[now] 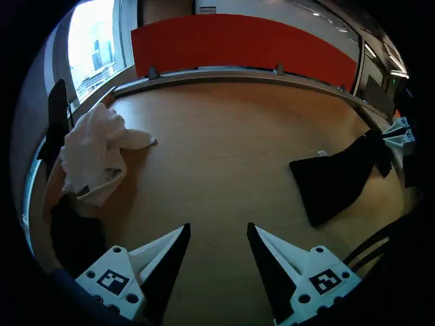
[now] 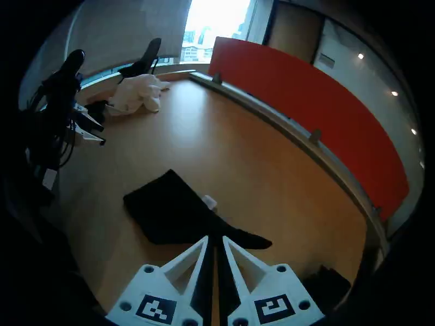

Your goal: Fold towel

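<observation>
a: wood, light brown and smooth, all across the table.
b: and on top of it?
a: black towel, lying mostly flat near the table's near side, with one thin corner pulled out to a point. white cloth bunched up in a heap at the far end, well apart from the towel.
b: and round the table?
a: long red board standing up along the far edge. bright window past the corner, with tall buildings outside. black chair just beside the heap. little lights up on the ceiling.
b: right gripper?
a: almost closed, just a thin slit left between the two fingers, pinching the thin corner of the towel. from the left gripper view, that end of the towel lifted a bit off the wood, up to the fingers.
b: left gripper?
a: wide open, holding nothing, up over bare wood. towel far over on the right side of its view, white heap over on the left side, neither one touching it.
</observation>
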### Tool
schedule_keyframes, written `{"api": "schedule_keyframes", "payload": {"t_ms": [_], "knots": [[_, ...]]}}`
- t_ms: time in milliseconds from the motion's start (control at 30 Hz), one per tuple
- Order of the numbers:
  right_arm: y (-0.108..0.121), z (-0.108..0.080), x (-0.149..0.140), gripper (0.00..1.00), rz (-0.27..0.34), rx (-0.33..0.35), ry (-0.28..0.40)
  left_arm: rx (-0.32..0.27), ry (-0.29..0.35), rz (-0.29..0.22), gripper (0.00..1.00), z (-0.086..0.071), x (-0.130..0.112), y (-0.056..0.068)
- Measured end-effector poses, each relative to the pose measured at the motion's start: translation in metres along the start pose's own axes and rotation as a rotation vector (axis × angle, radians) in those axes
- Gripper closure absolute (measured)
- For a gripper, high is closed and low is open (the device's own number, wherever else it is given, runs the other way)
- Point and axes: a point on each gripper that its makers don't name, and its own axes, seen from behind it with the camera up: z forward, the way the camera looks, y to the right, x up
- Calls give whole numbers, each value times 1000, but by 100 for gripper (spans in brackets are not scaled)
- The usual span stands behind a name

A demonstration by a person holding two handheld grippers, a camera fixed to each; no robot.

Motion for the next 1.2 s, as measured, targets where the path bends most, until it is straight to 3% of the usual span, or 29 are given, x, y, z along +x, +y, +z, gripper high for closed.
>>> {"api": "schedule_keyframes", "payload": {"t_ms": [500,800,1200], "knots": [[-49,28,14,92,-54,109,-1,-8,16,0,24,-2,9,3],[-78,53,25,92,-78,180,0,-2,23,-3,24,-6,11,-5],[-129,95,34,92,-64,303,-9,18,27,-16,23,-13,9,-19]]}}
